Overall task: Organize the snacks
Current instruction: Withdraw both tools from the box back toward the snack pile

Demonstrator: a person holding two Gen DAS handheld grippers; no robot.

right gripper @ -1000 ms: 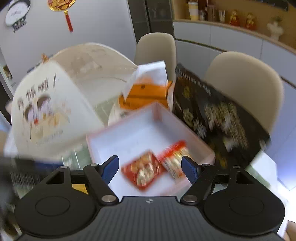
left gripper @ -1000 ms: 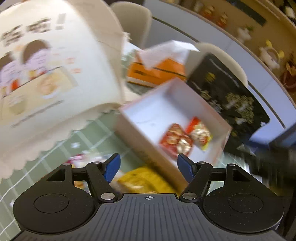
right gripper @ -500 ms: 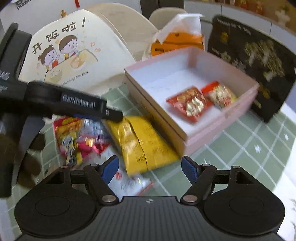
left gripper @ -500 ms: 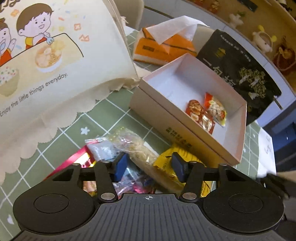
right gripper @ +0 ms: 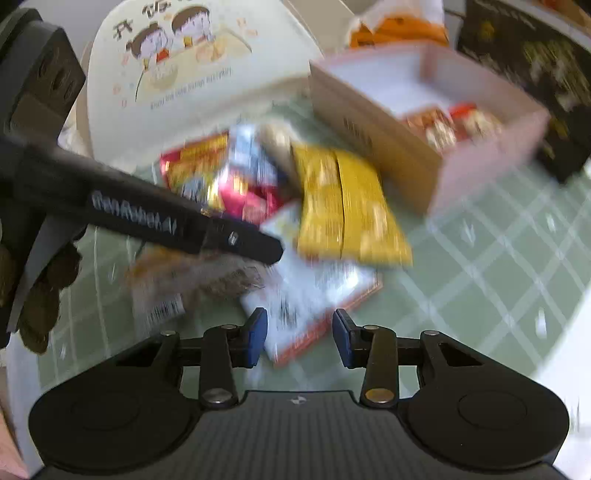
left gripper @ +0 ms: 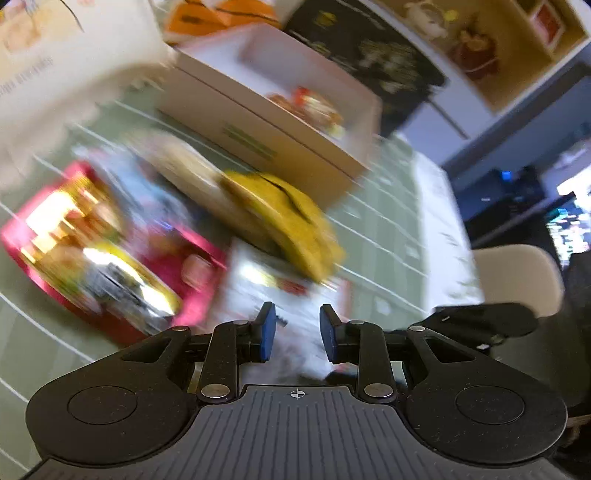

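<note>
A pile of snack packets lies on the green checked tablecloth: a yellow packet, a red packet, a white packet and a brown one. A pink box behind them holds two red snack packs. My left gripper is partly open over the white packet, empty; its side crosses the right wrist view. My right gripper is open, low over the white packet's near edge.
A cream bag with a cartoon print stands at back left. An orange tissue box and a black packet stand behind the pink box. A beige chair is at the table's right edge.
Both grippers have dropped from above the pink box to the snack pile. The left jaws have narrowed and swung right; the right jaws have also narrowed. Both views are motion-blurred.
</note>
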